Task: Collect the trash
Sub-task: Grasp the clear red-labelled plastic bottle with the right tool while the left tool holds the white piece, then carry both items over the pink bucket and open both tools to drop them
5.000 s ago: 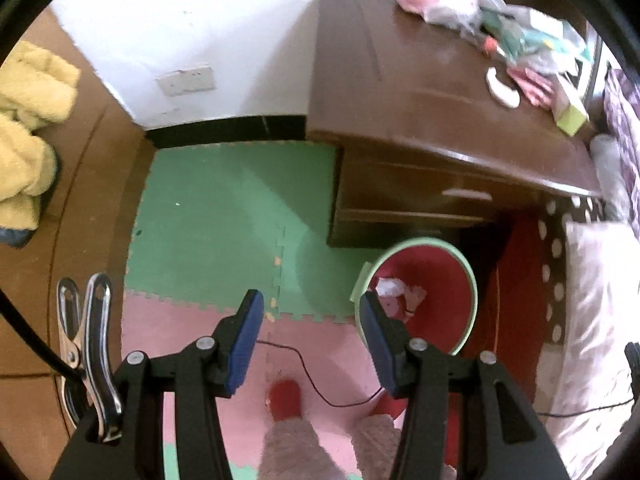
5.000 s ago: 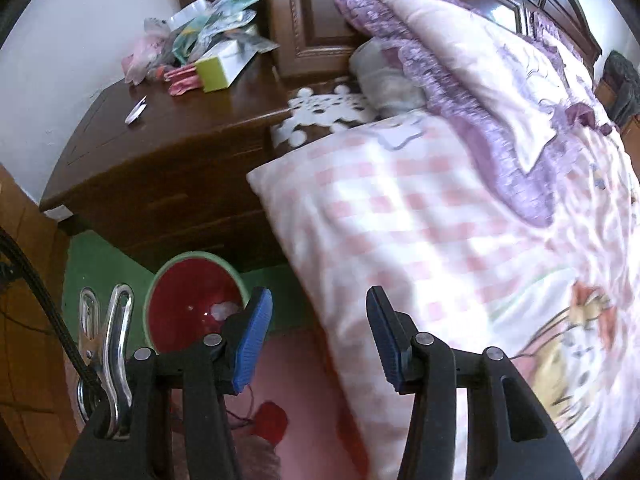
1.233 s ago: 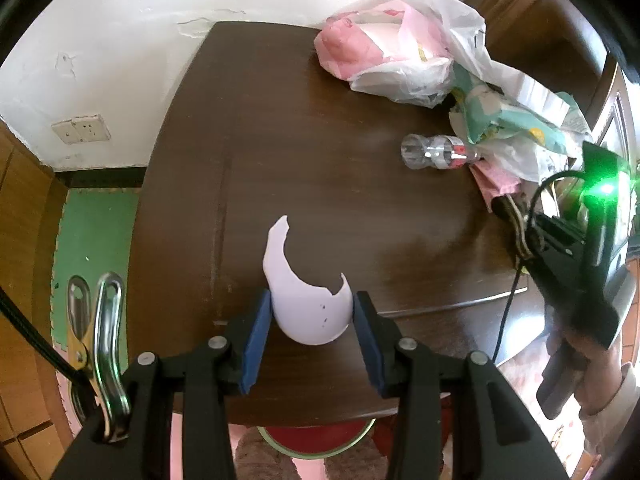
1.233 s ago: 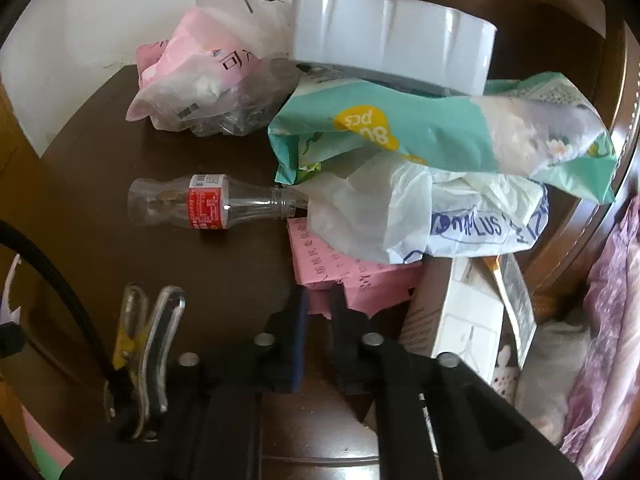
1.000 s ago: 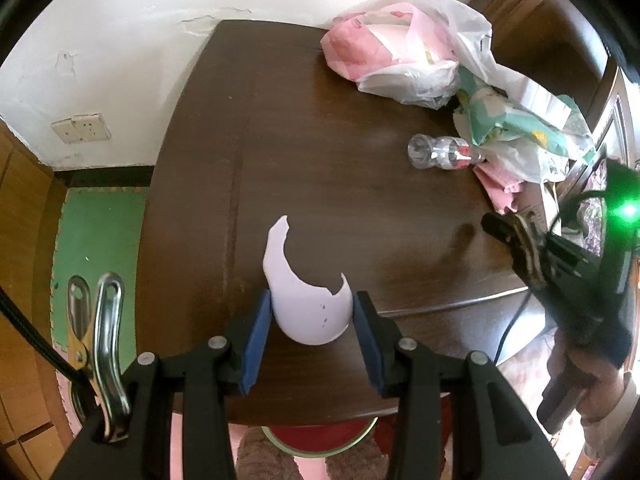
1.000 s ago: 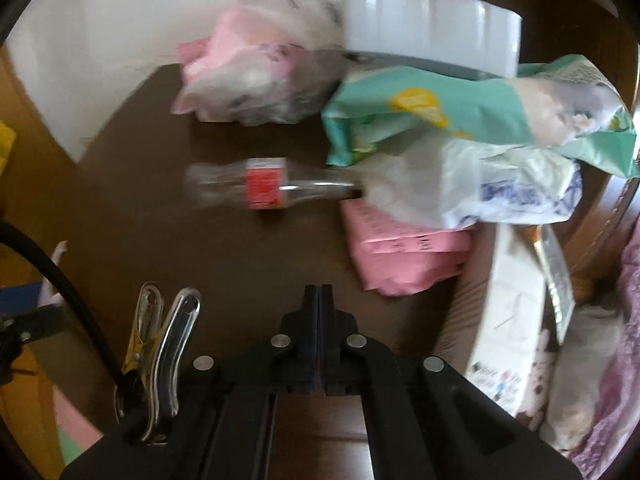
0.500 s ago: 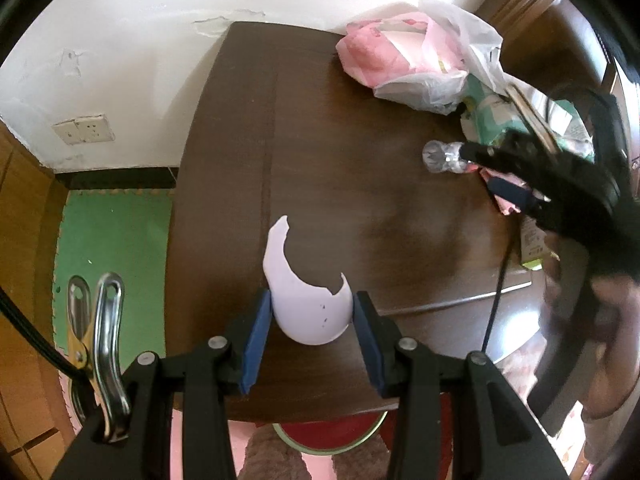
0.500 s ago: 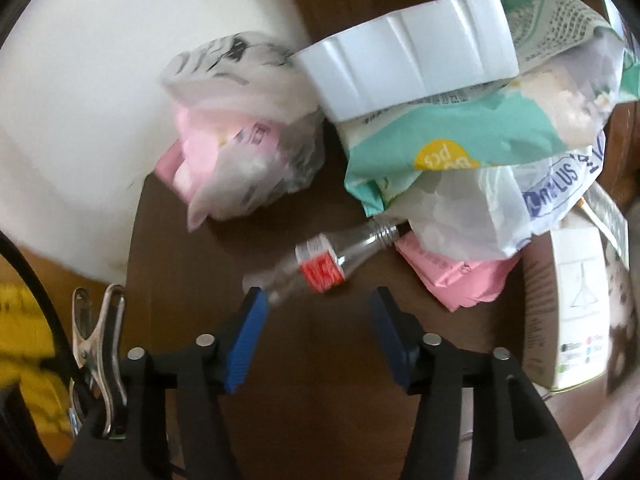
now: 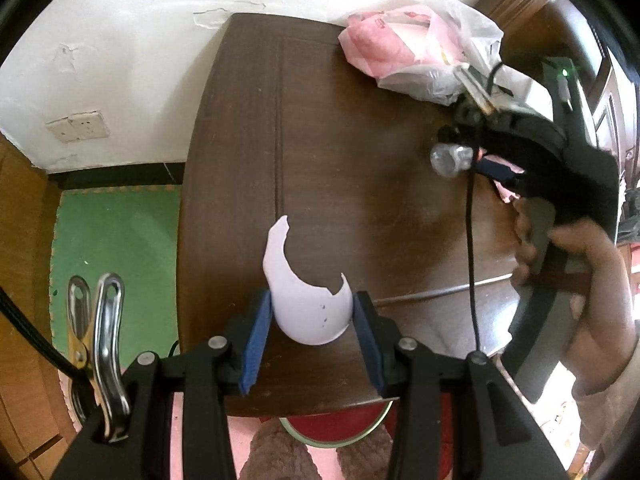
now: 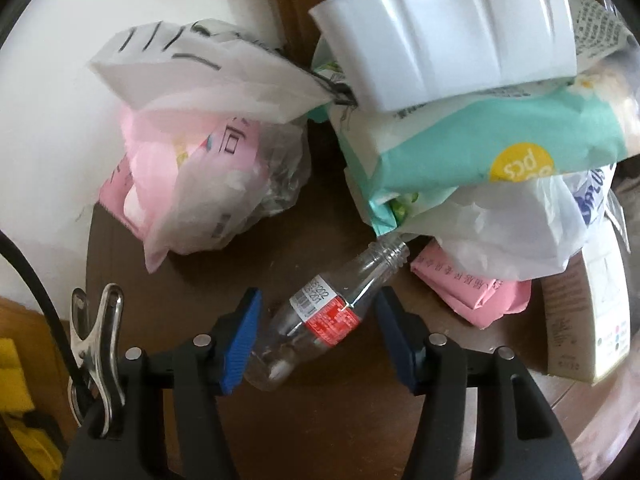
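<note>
**Second piece of trash lined up, first one in hand**

Since a second ago the right tool [image 10: 318, 334] has swung from the front of the pile to the clear bottle [image 10: 326, 316], and its jaws have just been opening and then easing inward, with the bottle now between them. The blue pads stand apart, one on each side of the red label, and do not press on it yet.

Across the same second the left tool [image 9: 308, 322] has kept its place. It is clamped on a white broken shell-like scrap [image 9: 306, 300], held above the brown surface [image 9: 360, 168].

Progress looks partial. One scrap is gripped but not yet dropped into the red bin [image 9: 340, 426], whose rim shows below the surface's front edge. The bottle lies on its side on the surface, neck pointing at the heap of bags and packets [image 10: 480, 152], untouched. That heap may or may not be trash; the pictures do not settle it.
</note>
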`<state>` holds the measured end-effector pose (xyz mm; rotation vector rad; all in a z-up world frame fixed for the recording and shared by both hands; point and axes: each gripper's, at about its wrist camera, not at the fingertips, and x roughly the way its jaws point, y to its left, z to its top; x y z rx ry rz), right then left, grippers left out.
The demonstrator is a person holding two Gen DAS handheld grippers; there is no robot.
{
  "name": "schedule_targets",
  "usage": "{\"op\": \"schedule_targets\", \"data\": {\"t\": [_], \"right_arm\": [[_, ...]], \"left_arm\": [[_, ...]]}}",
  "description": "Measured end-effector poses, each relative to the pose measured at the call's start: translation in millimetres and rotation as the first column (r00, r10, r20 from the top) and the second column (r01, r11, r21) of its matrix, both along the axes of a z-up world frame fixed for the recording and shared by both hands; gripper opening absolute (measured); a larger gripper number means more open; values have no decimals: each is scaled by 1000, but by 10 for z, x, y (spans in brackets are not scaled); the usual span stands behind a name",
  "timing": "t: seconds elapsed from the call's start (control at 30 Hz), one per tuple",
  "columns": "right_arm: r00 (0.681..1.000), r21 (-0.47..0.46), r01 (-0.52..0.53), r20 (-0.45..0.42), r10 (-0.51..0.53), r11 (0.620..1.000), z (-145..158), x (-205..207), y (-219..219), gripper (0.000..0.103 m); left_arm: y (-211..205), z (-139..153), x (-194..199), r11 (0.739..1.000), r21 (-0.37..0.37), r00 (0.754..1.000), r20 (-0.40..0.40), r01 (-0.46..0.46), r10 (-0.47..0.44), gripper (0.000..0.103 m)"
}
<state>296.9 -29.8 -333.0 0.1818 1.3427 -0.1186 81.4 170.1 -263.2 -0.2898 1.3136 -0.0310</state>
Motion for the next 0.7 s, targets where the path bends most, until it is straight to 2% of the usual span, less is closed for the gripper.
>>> {"op": "schedule_targets", "data": {"t": [0.1, 0.3, 0.53, 0.7], "right_arm": [[999, -5, -51, -18, 51, 999, -13, -4, 68, 44], [991, 29, -129, -37, 130, 991, 67, -239, -31, 42], [976, 76, -211, -44, 215, 974, 294, -781, -223, 42], [961, 93, -263, -67, 269, 960, 476, -1216, -348, 42]], "left_arm": [[17, 18, -3, 1000, -11, 1000, 1, 5, -5, 44], [8, 66, -56, 999, -21, 999, 12, 41, -41, 44], [-106, 160, -225, 996, -55, 997, 23, 73, -72, 44], [-290, 266, -494, 993, -58, 994, 15, 105, -104, 44]]}}
